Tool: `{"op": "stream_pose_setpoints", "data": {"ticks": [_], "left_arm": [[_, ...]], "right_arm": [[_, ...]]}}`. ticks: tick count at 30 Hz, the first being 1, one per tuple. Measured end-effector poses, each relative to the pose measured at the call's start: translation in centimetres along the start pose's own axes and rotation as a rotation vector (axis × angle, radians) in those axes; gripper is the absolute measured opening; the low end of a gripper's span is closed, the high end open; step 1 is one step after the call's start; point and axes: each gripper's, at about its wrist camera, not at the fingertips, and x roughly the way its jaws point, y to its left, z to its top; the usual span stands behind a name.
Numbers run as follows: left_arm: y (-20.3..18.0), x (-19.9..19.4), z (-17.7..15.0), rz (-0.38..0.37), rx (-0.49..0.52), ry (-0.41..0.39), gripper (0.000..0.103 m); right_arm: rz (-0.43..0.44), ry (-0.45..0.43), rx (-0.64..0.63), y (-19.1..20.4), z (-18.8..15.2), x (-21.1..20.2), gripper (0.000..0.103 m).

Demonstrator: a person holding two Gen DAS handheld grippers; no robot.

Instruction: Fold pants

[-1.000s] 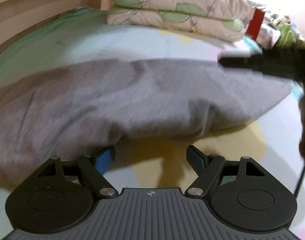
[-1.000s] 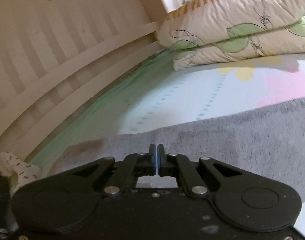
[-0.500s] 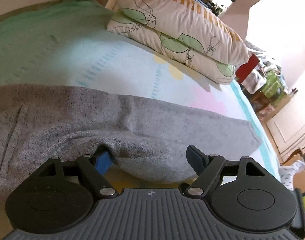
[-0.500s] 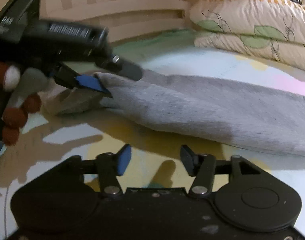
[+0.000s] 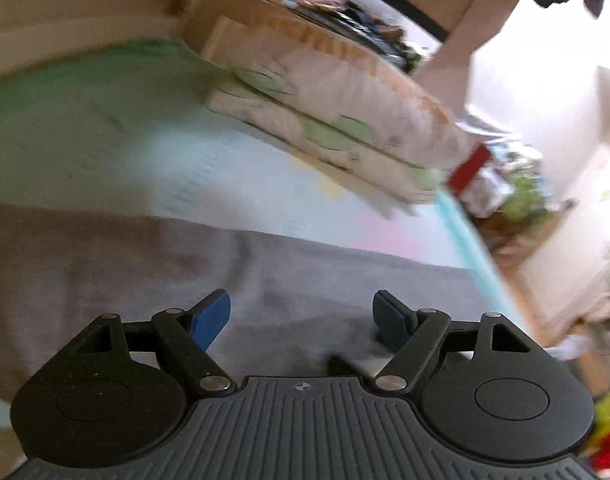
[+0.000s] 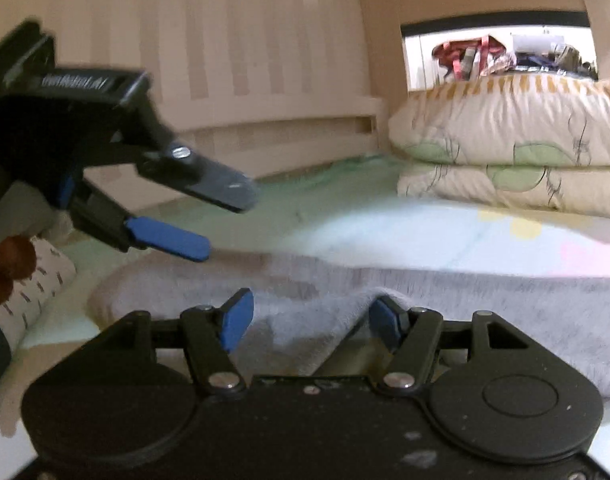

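Note:
The grey pants (image 5: 153,264) lie flat on the bed as a long folded strip; they also show in the right wrist view (image 6: 485,300). My left gripper (image 5: 303,316) is open and empty, hovering just above the grey fabric. It also shows in the right wrist view (image 6: 213,216), raised above the pants' left end with its jaws apart. My right gripper (image 6: 311,320) is open, low at the near edge of the pants, with a fold of fabric rising between its fingers.
Two stacked leaf-print pillows (image 6: 513,152) sit at the head of the bed, also seen in the left wrist view (image 5: 345,120). A slatted wooden bed rail (image 6: 265,60) runs along the far side. A patterned cloth (image 6: 37,280) lies at the left. Cluttered furniture (image 5: 517,192) stands beyond the bed edge.
My left gripper let go of the pants and lifted above them. My right gripper moved forward to the pants' near edge, and the right gripper, shut one second ago, is now open.

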Motion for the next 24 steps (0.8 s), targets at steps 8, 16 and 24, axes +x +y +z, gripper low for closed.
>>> {"op": "stream_pose_setpoints", "data": {"ticks": [8, 16, 24], "left_arm": [[2.0, 3.3, -5.5, 0.268, 0.06, 0.09, 0.077], [2.3, 2.4, -5.5, 0.262, 0.066, 0.08, 0.078], [2.6, 1.9, -5.4, 0.268, 0.058, 0.075, 0.078]], "right_arm": [[0.068, 0.193, -0.016, 0.7, -3.0, -0.4, 0.068], [0.114, 0.262, -0.157, 3.0, -4.7, 1.2, 0.046], [0.076, 0.274, -0.366, 4.9, -5.2, 2.9, 0.025]]}}
